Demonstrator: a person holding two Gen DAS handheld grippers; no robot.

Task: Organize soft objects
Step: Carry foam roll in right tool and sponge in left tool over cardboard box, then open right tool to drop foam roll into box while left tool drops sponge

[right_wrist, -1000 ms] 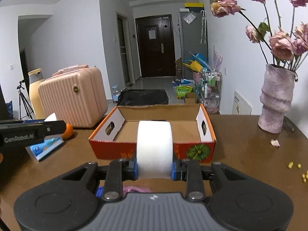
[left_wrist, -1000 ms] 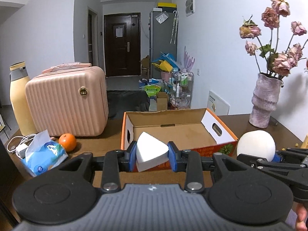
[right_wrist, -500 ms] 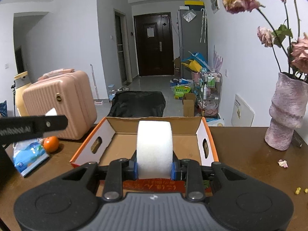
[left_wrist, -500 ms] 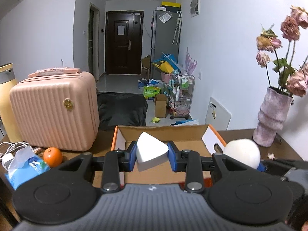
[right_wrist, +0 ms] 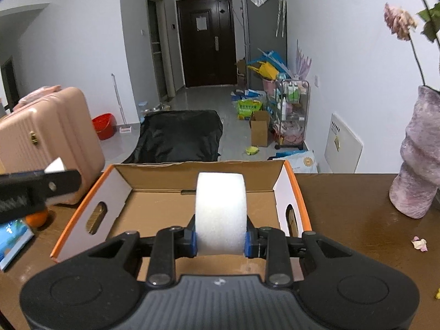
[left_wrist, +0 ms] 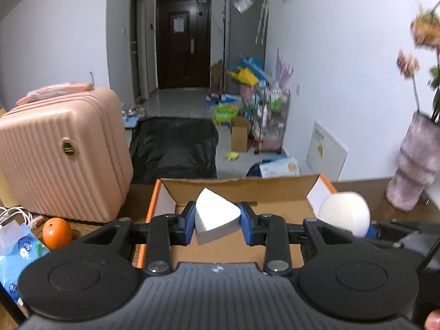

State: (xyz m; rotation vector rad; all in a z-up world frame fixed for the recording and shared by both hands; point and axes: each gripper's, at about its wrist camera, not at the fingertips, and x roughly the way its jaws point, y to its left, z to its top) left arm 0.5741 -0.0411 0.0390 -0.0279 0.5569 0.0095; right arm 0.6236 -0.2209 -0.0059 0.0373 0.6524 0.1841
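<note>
The left tongs are clamped on a white, wedge-shaped foam piece. The right tongs are clamped on a white foam cylinder. Both pieces are held over the open cardboard box on the brown surface.

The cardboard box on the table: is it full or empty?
Empty as far as visible: the cardboard box shows a bare brown floor; the near part is hidden behind the right gripper.

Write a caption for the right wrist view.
Right gripper shut on white foam cylinder, poised over open cardboard box.
</note>
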